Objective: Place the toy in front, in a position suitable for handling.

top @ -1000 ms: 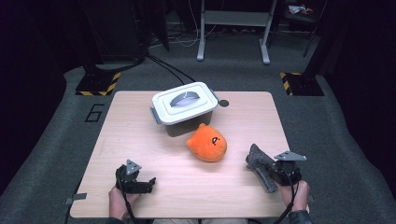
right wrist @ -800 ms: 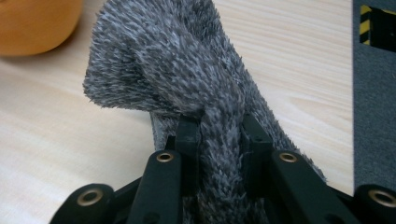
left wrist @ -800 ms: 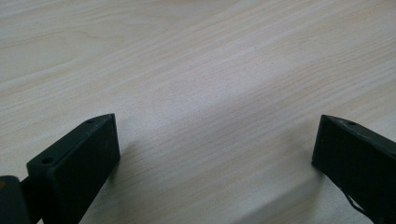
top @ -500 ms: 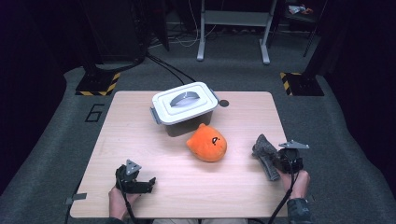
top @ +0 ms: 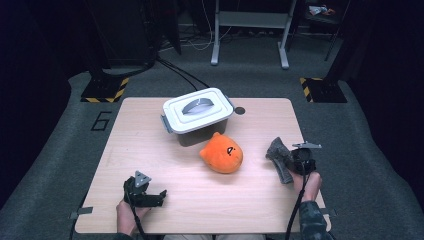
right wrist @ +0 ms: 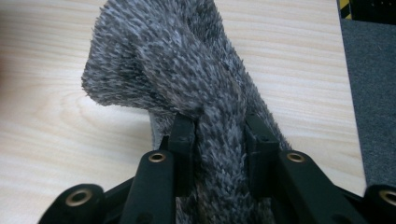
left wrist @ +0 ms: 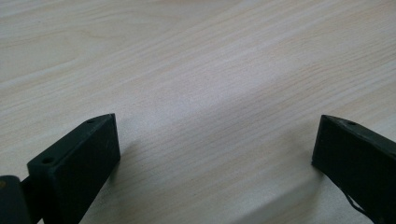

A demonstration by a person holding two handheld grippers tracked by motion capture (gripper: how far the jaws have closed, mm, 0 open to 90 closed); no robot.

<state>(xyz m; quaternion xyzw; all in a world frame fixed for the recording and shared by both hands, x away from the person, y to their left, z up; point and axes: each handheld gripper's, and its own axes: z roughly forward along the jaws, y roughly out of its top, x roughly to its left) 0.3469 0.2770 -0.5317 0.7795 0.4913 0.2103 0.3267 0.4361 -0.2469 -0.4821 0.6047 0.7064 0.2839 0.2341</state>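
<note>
My right gripper (top: pixel 287 162) is shut on a grey furry plush (top: pixel 280 159) near the table's right edge. In the right gripper view the jaws pinch the grey plush (right wrist: pixel 187 70) at its narrow middle, and its fluffy end fans out above the wood. An orange round plush (top: pixel 222 153) with a small face lies at the table's middle. Behind it stands a white lidded box (top: pixel 198 111) with a grey handle. My left gripper (top: pixel 159 196) rests at the front left, open, its fingers (left wrist: pixel 74 163) wide apart over bare wood.
The wooden table (top: pixel 150 150) has bare room on its left half and along the front. Dark carpet surrounds it. A metal stand (top: pixel 250 30) and yellow-black striped bases (top: pixel 105 90) sit on the floor behind.
My right gripper has carried the grey plush a little to the right and away from the front edge, lifting it. The left gripper has stayed put.
</note>
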